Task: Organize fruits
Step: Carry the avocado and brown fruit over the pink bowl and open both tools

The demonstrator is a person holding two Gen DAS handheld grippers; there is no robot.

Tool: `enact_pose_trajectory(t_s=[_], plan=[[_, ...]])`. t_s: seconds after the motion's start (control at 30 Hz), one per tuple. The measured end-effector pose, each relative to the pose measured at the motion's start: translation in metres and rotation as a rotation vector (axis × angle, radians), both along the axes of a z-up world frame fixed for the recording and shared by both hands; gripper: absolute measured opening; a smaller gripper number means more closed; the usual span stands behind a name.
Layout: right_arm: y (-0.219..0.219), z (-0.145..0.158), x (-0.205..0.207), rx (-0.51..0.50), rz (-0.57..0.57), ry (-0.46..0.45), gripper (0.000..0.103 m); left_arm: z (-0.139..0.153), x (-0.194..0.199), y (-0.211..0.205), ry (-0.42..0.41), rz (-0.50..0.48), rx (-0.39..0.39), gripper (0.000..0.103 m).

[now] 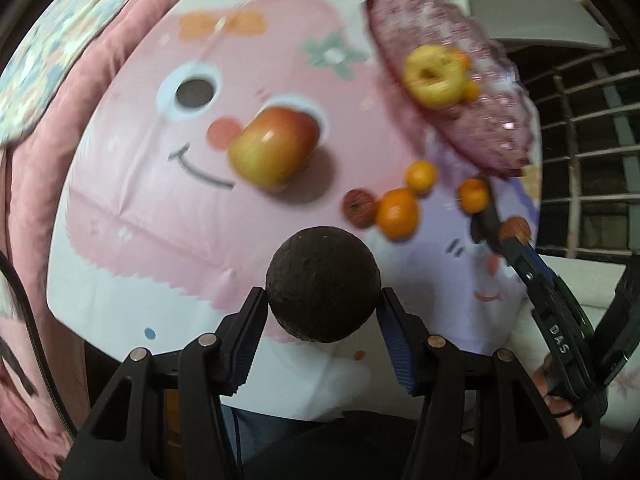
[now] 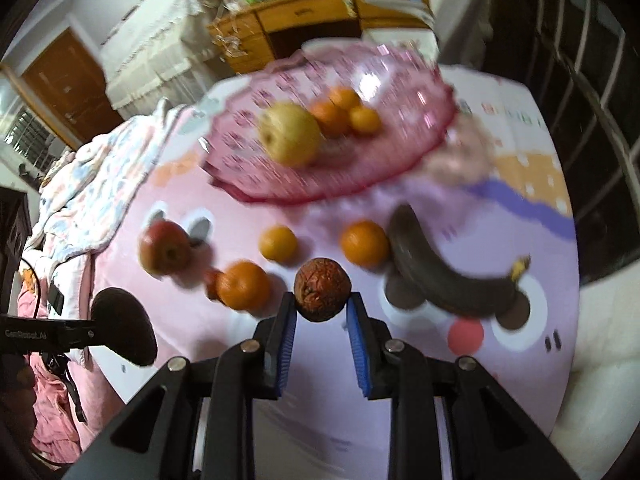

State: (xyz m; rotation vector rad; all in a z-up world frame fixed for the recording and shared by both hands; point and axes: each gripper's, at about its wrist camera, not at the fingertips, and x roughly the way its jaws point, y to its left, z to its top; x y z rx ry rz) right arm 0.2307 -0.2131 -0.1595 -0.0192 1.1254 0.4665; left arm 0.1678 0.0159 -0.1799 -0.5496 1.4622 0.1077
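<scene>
My left gripper [image 1: 322, 300] is shut on a dark round avocado [image 1: 322, 284], held above the table; it also shows in the right wrist view [image 2: 124, 326]. My right gripper [image 2: 322, 300] is shut on a wrinkled brown-red fruit [image 2: 322, 290], also seen in the left wrist view [image 1: 515, 230]. A pink glass bowl [image 2: 400, 152] holds a yellow apple [image 2: 290, 134] and small oranges [image 2: 346, 114]. On the cloth lie a red apple [image 1: 276, 150], three oranges [image 2: 243, 285], another wrinkled fruit [image 1: 359, 207] and a blackened banana [image 2: 440, 272].
The round table wears a pink cartoon cloth [image 1: 160, 200]. A pink quilt [image 1: 36, 200] lies beside it on the left. A wooden desk [image 2: 320, 12] stands behind the bowl. Window bars [image 1: 580, 140] are at the right.
</scene>
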Motion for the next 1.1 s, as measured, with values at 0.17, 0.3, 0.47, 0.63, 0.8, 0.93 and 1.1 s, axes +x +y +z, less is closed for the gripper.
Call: enact_pose_trajectory(t_s=[0.17, 0.3, 0.47, 0.63, 0.8, 0.93, 1.1], plan=[[0.009, 0.034, 0.007, 0.022, 0.020, -0.098, 0.026, 0.038, 0.021, -0.009, -0.090, -0.076, 0.014, 0.055], [0.012, 0.054, 0.013, 0.026, 0.022, -0.161, 0.026, 0.063, 0.043, -0.018, -0.165, -0.133, 0.023, 0.055], [0.015, 0.073, 0.023, 0.028, 0.017, -0.223, 0.026, 0.084, 0.067, -0.024, -0.242, -0.174, 0.013, 0.055], [0.013, 0.074, 0.037, 0.038, -0.008, -0.233, 0.026, 0.085, 0.095, -0.034, -0.305, -0.217, -0.013, 0.055], [0.005, 0.058, 0.054, 0.043, -0.043, -0.228, 0.026, 0.070, 0.129, -0.050, -0.361, -0.251, -0.014, 0.055], [0.001, 0.041, 0.068, 0.035, -0.061, -0.217, 0.026, 0.055, 0.152, -0.067, -0.391, -0.284, -0.021, 0.055], [-0.006, 0.017, 0.082, 0.029, -0.089, -0.190, 0.026, 0.030, 0.167, -0.087, -0.379, -0.318, -0.059, 0.055]])
